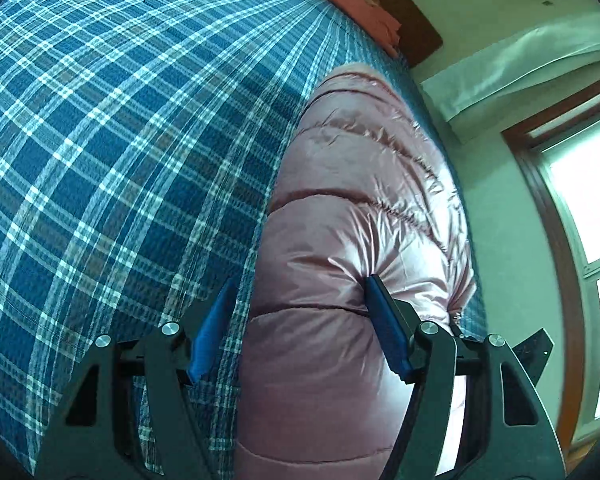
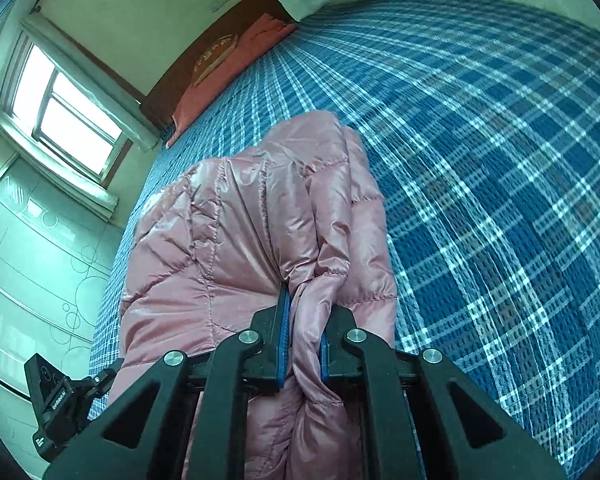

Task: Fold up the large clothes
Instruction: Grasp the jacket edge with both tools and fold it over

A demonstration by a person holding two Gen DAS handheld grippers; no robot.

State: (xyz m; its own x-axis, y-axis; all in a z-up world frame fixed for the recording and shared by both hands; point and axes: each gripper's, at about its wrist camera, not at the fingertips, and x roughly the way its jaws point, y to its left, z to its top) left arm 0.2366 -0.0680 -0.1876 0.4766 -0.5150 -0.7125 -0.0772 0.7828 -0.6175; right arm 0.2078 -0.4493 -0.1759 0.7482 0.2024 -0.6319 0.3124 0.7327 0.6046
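Right gripper (image 2: 304,344) pinches a fold of my pink puffer jacket (image 2: 260,216), which runs lengthwise toward upper centre, while left gripper (image 1: 300,328) gapes unclamped over its edge.

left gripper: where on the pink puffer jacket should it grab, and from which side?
Take the jacket's long edge beside the plaid bedsheet, coming in from the sheet side. The left gripper is open, straddling that edge; the quilted panel is too puffy to pinch flat. The right gripper is shut on a bunched fold, which probably holds better.
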